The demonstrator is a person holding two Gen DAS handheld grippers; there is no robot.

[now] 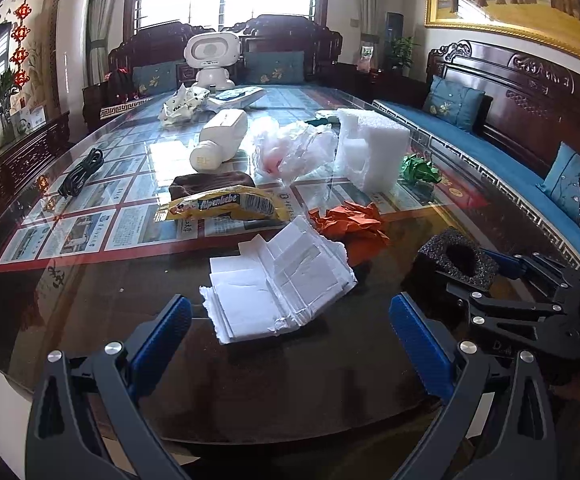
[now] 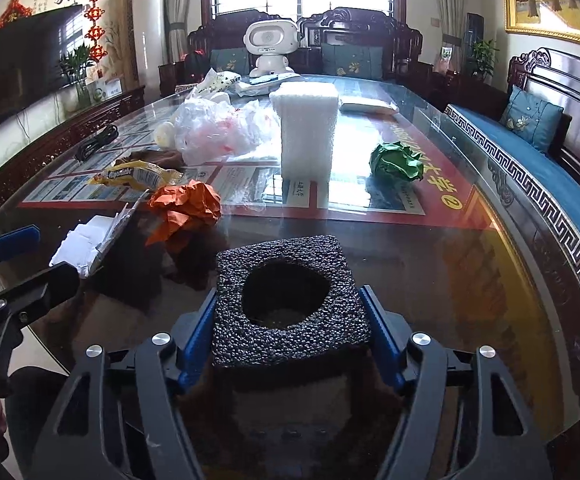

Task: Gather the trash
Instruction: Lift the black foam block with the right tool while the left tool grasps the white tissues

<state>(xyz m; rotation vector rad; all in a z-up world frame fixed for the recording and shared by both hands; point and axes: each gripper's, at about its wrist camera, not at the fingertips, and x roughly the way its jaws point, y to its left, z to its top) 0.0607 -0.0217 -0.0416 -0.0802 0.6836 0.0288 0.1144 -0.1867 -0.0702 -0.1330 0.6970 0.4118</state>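
My right gripper (image 2: pixel 290 300) is shut on a black foam block (image 2: pixel 290 300) with a round hole, held just above the glass table; the block also shows in the left wrist view (image 1: pixel 456 258). My left gripper (image 1: pixel 290 312) is open and empty, just short of a stack of torn white paper (image 1: pixel 278 280), which also shows in the right wrist view (image 2: pixel 90 240). Beyond lie crumpled orange paper (image 1: pixel 352 224), a yellow Alpenliebe wrapper (image 1: pixel 218 206), a clear plastic bag (image 1: pixel 294 146), a white foam block (image 1: pixel 372 148) and crumpled green paper (image 2: pixel 396 160).
A white bottle (image 1: pixel 220 138) lies on its side, with a brown cloth (image 1: pixel 210 182) before it and a black cable (image 1: pixel 82 170) at left. A white toy robot (image 1: pixel 210 56) stands at the far end. A blue-cushioned wooden bench (image 1: pixel 490 152) runs along the right of the glass table (image 1: pixel 90 300).
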